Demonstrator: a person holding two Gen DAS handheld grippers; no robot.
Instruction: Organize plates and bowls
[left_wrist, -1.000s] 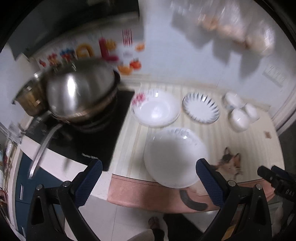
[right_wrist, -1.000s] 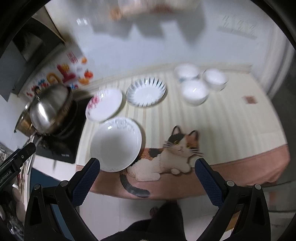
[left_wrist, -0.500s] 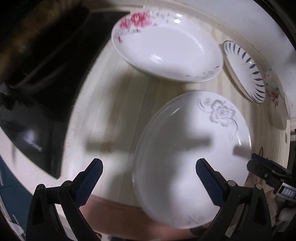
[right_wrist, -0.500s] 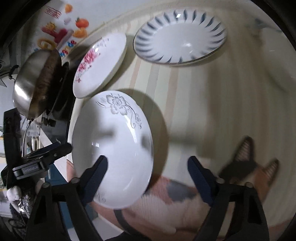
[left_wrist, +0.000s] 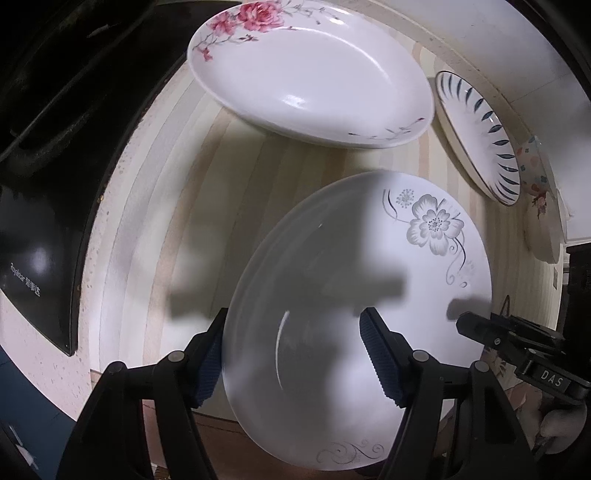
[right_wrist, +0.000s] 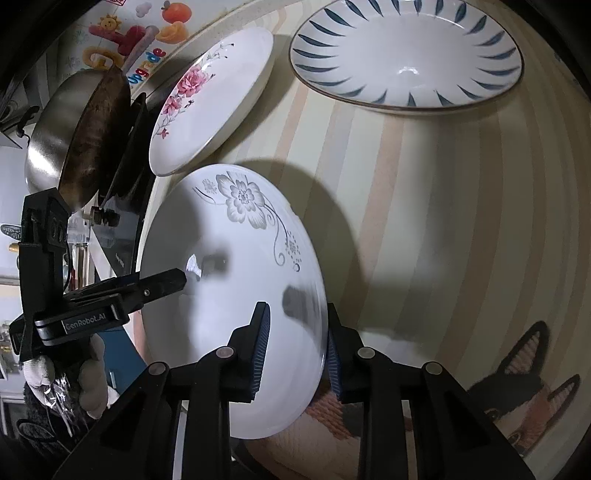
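Observation:
A white plate with a grey flower (left_wrist: 332, 280) lies near the counter's front edge; it also shows in the right wrist view (right_wrist: 229, 288). My left gripper (left_wrist: 295, 354) straddles its left rim, jaws partly closed around the rim. My right gripper (right_wrist: 295, 350) straddles its right rim, jaws nearly closed on it. A pink-flower plate (left_wrist: 306, 70) (right_wrist: 210, 99) lies behind it. A blue-striped plate (left_wrist: 480, 129) (right_wrist: 406, 55) lies to the right of that one.
A black cooktop (left_wrist: 48, 166) with a steel wok (right_wrist: 77, 129) sits to the left. A floral bowl (left_wrist: 539, 199) stands at the far right. The striped mat (right_wrist: 443, 221) has a cat picture (right_wrist: 517, 387) at the front.
Both grippers moved down to the grey-flower plate and narrowed their jaws around its opposite rims.

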